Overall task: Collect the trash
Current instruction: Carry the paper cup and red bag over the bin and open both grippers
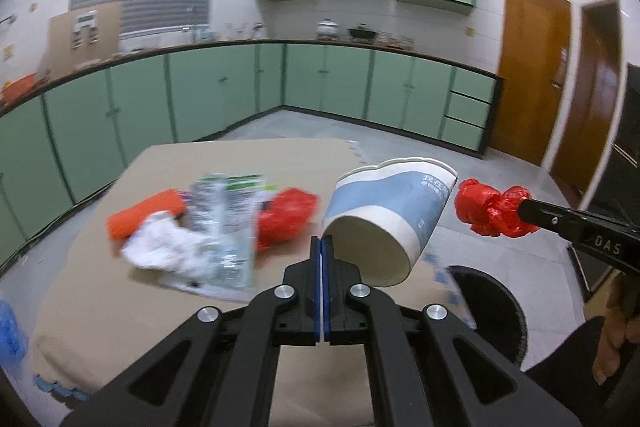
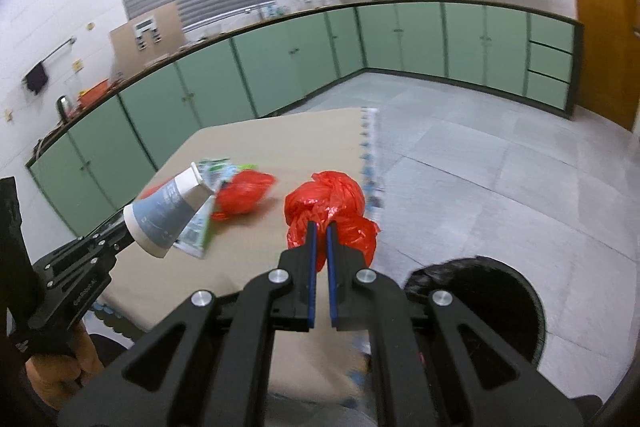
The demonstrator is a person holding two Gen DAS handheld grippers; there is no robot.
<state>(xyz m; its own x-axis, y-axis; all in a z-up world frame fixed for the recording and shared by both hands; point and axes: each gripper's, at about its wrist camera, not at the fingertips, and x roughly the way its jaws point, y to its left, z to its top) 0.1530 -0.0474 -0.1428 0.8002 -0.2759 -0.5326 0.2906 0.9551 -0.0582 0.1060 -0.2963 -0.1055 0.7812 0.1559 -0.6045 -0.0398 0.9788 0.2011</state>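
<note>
here both hands are loaded and the step in hand looks like the carry to the black bin on the floor just beside the desk. the left gripper has its jaws pressed nearly together on the bottom rim of a blue-and-white paper cup, which hangs tilted with its mouth pointing away. the right gripper has its jaws almost closed, pinching a fold of a crumpled red plastic bag.

to do it well, i would bring each load fully over the bin opening before letting go. the cup is held only by a thin edge, so it could swing or slip; a steady, level carry suits it better than a quick one. the bag is light and may cling to the pads, so open wide and low over the rim.

the left wrist view shows what is left on the desk: a white crumpled tissue, a printed plastic wrapper, an orange piece and another red bag. the right wrist view hides the tissue behind the cup, but shows most of the bin opening and the floor around it, which the left view cuts off.
</note>
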